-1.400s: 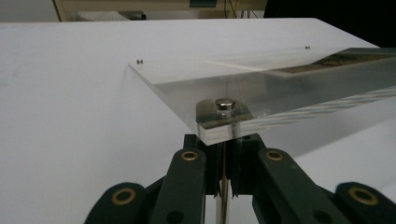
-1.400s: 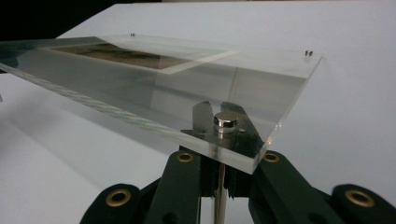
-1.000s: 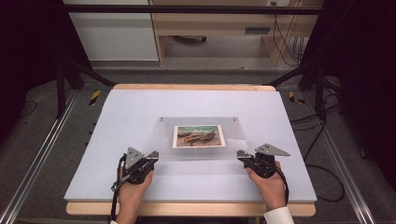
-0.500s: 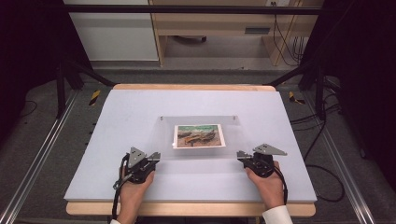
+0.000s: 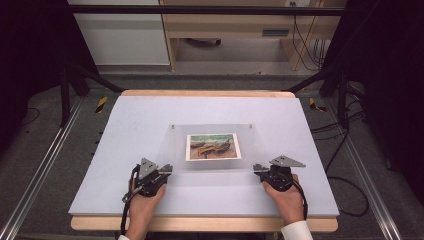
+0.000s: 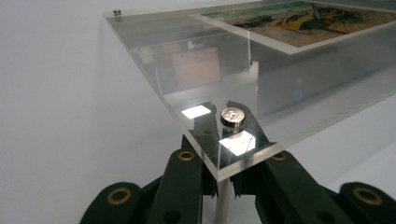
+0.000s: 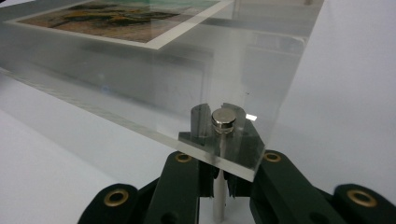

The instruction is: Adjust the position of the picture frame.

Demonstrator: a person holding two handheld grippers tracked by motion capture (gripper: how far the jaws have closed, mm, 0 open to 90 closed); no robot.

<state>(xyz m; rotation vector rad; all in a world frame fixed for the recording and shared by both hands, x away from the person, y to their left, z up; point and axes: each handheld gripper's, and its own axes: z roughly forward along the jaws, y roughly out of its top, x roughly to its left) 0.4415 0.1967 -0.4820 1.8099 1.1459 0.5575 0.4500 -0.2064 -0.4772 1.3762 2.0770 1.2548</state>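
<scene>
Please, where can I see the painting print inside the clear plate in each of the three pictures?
High view: the painting print lies mid-table, between both grippers.
Left gripper view: print at top right.
Right gripper view: print at top left.
Shared landmark: the clear plate around it, with metal corner studs.

Clear acrylic, pale table, black jaws — the colours at the near corners

The acrylic frame is colourless and see-through, its print white-bordered with ochre-brown boats under a green-teal sky. The table mat is pale lavender-white, edged by light wood. The left gripper and right gripper are black with brass-coloured rivets and grey top plates — each corner post is silver metal with a shiny cap. A white cuff shows at the right wrist.
</scene>
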